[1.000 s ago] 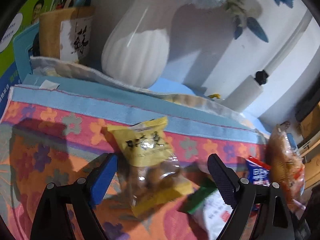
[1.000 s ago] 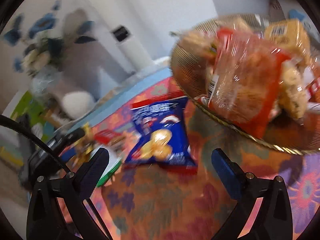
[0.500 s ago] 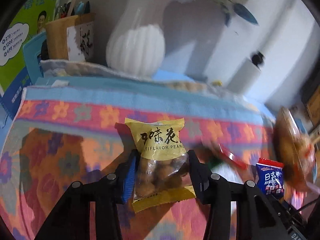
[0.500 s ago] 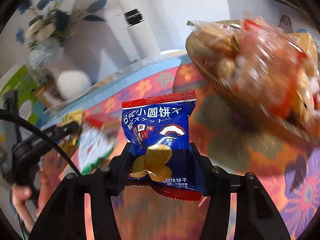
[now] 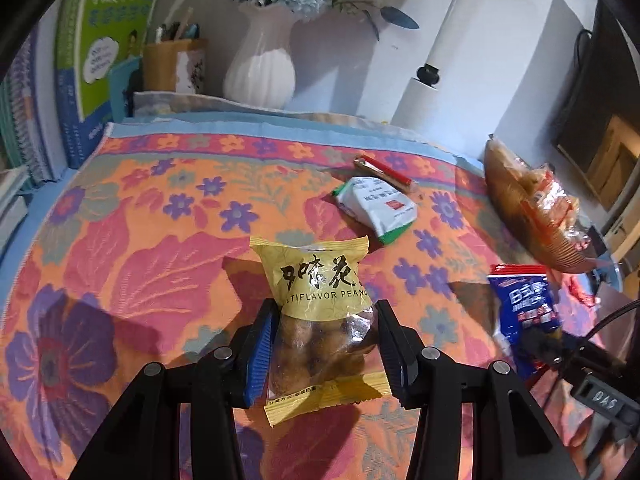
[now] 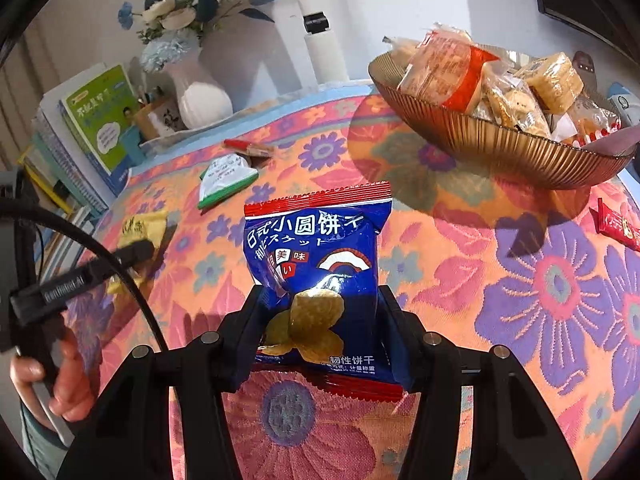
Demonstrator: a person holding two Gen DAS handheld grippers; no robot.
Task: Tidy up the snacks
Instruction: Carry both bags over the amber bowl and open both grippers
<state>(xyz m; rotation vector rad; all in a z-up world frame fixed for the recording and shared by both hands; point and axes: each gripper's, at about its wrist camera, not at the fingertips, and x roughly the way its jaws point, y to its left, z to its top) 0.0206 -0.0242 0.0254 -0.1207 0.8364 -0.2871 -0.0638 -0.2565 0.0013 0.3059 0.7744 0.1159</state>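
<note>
my left gripper (image 5: 324, 344) pointed down at a slant toward the flowered cloth (image 5: 132, 248), jaws drawn in tight on the yellow peanut packet (image 5: 320, 292). both pads pressed the clear lower half of it, the printed top sticking out past the fingertips toward the far side. my right gripper (image 6: 320, 332) sat at much the same downward tilt, and it was clamped on the blue biscuit bag (image 6: 316, 264), pads squeezing its lower sides, red top seam standing up beyond the tips. from the right camera i saw my left hand (image 6: 60, 380) low at the left edge, fingers wrapped round the black handle. further off on the cloth lay a white and green packet (image 5: 376, 208) with a red stick snack (image 5: 384, 170) just beyond it. the ribbed snack bowl (image 6: 492, 140) stood at the far right, heaped with wrapped cakes, well apart from both held bags. a small red packet (image 6: 616, 224) lay near the bowl at the right edge.
</note>
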